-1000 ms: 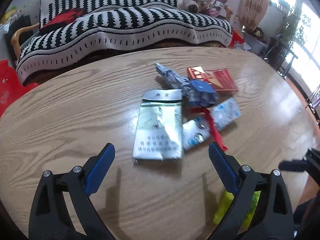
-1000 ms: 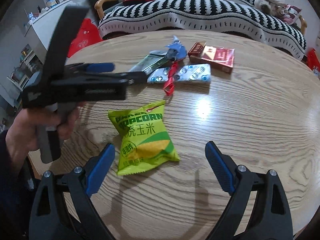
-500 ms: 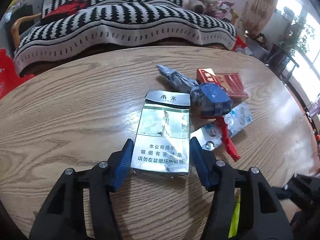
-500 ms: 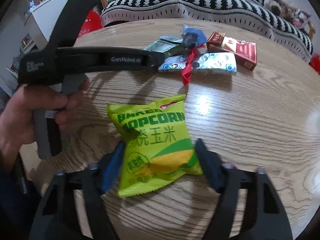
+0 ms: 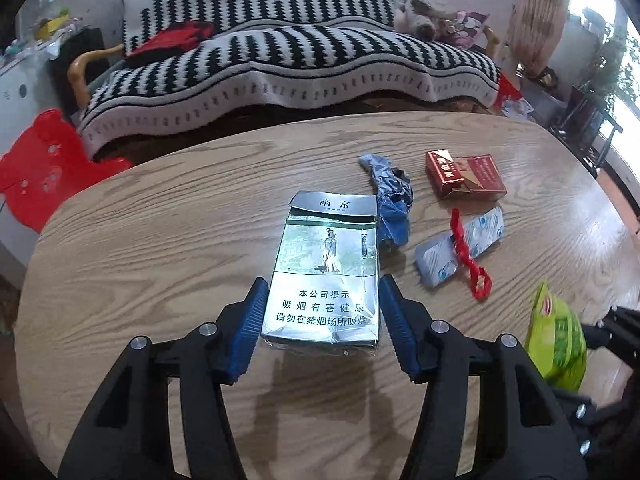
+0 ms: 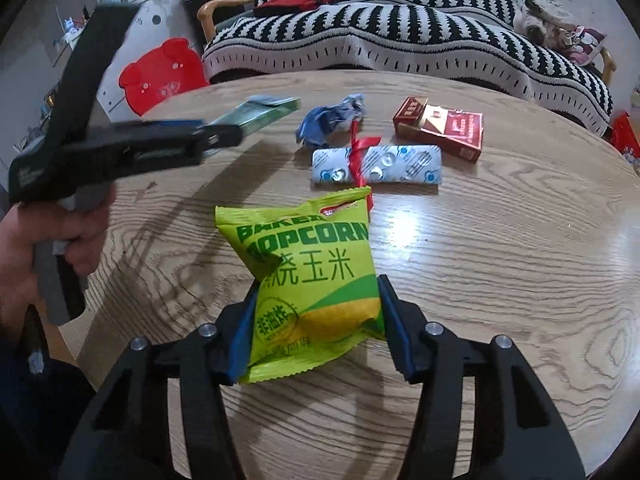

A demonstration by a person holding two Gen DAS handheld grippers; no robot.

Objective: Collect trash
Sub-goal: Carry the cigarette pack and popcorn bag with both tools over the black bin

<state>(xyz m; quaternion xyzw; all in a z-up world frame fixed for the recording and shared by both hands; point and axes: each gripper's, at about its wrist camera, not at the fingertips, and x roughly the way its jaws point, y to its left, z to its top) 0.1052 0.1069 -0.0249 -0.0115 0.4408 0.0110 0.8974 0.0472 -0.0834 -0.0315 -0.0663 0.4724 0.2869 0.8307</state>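
My left gripper [image 5: 322, 326] is shut on a silver-green cigarette pack [image 5: 326, 276], held just above the wooden table [image 5: 160, 248]; the pack casts a shadow below. In the right wrist view the left gripper [image 6: 216, 136] holds the pack [image 6: 260, 112] off the table. My right gripper [image 6: 316, 328] is shut on a green popcorn bag [image 6: 312, 280], lifted; the bag also shows in the left wrist view [image 5: 556, 340]. On the table lie a crumpled blue wrapper [image 6: 332, 118], a pill blister strip [image 6: 380, 170] with a red ribbon [image 6: 358, 152], and a red cigarette box [image 6: 440, 126].
A sofa with a black-and-white striped cover [image 5: 280, 60] stands behind the table. A red plastic stool [image 5: 44, 168] is at the left. The table's round edge runs close on the left and right sides.
Both grippers closed from wide open onto their items. The left one took the cigarette pack and raised it; the right one took the popcorn bag and lifted it.
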